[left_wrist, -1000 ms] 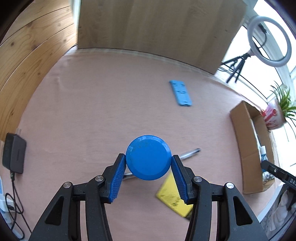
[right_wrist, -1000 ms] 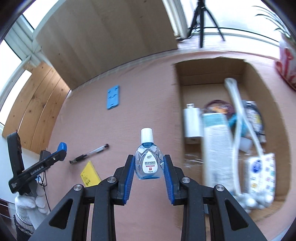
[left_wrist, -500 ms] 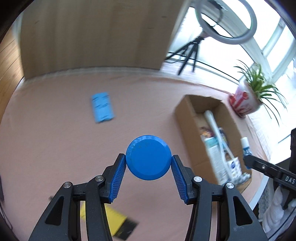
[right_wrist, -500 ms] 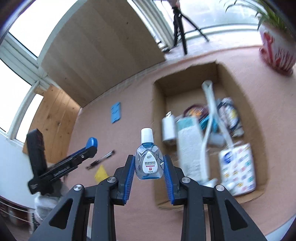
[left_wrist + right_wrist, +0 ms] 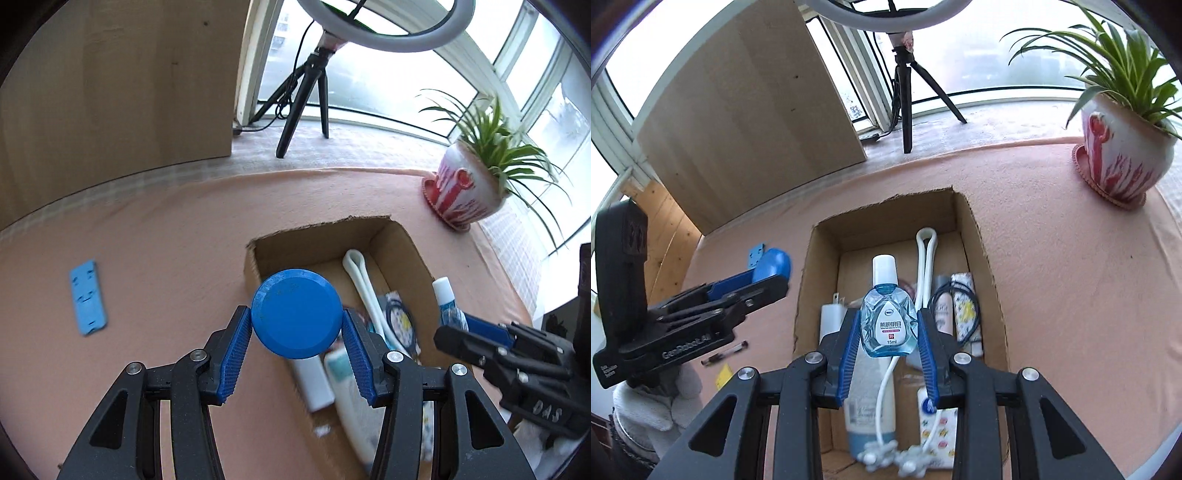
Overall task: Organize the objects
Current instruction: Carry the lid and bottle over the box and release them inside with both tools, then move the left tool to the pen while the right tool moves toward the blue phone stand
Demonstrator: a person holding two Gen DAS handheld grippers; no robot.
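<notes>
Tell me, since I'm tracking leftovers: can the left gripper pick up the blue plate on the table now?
Probably not: the left gripper is already shut on a blue round lid, so the blue plate must wait.

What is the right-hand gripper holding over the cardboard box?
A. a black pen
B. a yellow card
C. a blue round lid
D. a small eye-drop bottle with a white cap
D: the right gripper is clamped on the small eye-drop bottle, clear blue with a white cap, above the open cardboard box.
</notes>
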